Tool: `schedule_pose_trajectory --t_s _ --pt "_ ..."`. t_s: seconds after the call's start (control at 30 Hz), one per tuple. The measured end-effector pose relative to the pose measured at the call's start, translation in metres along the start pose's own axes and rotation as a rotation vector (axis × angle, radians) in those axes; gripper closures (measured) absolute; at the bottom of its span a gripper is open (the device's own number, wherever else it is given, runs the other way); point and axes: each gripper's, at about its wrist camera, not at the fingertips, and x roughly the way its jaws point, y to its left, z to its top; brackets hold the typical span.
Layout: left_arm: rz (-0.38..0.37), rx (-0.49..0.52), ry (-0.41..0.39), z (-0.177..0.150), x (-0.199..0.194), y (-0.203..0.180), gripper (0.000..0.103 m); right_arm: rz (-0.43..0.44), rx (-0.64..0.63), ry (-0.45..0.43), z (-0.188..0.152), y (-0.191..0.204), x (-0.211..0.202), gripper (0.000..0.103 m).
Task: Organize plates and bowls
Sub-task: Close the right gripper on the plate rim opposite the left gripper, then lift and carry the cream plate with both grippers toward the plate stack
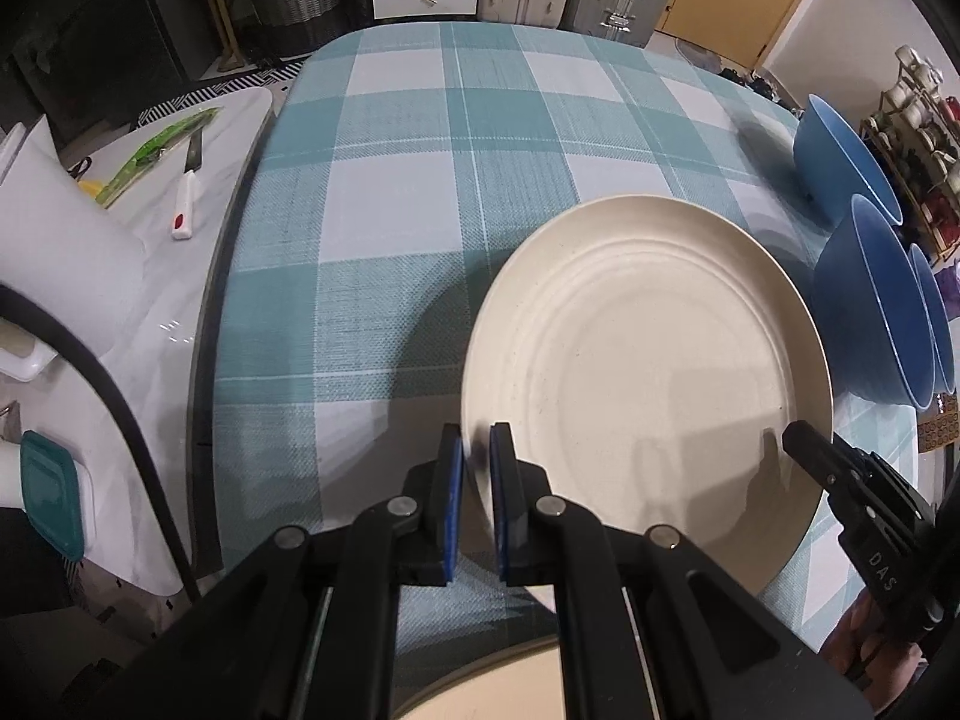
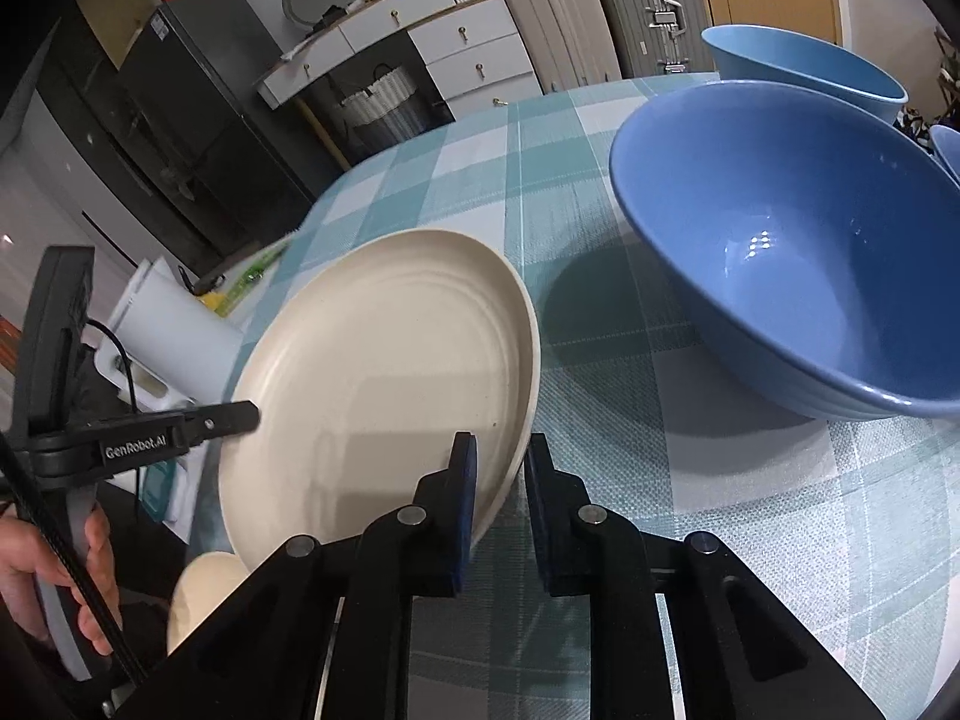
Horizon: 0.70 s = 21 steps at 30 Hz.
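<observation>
Basically, tabletop (image 1: 420,192) comes first: covered in a teal-and-white checked cloth, filling most of both wrist views. Cream plate (image 1: 648,360) is next, lifted and tilted above the cloth, casting a shadow under its left side. It sits in front of the blue bowls, on the near right part of the tabletop.

Blue bowls: large one (image 2: 792,252) stands upright on the cloth just right of the plate in the right wrist view, a second blue bowl (image 2: 804,69) behind it near the far edge. A third blue rim at the right frame border, too cropped to tell more. A second cream dish (image 1: 510,684) peeks out at the bottom edge under the left gripper.

Left gripper (image 1: 474,450) is pinching the plate's near-left rim, blue pads pressed against it on both sides. Right gripper (image 2: 501,450) has its jaws either side of the plate's right rim. Inner pad lies on the plate face, but a sliver of gap shows between the rim and the outer finger, so no firm clamp is visible. A hand (image 2: 54,576) shows holding the left gripper's handle in the right wrview view.

Side counter to the left carries a white jug (image 1: 66,228), a knife (image 1: 187,192) and a teal-lidded container (image 1: 51,492).
</observation>
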Motion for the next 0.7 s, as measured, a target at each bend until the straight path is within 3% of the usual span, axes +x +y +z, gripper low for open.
schedule_pose_trajectory --t_s 0.4,0.7 --pt "0.029 -0.015 -0.037 -0.009 -0.031 -0.004 0.097 0.051 -0.001 -0.011 -0.001 0.004 -0.015 0.086" --pt "0.102 -0.010 -0.096 -0.031 -0.055 -0.010 0.097 0.094 -0.016 -0.018 -0.010 0.010 -0.030 0.086"
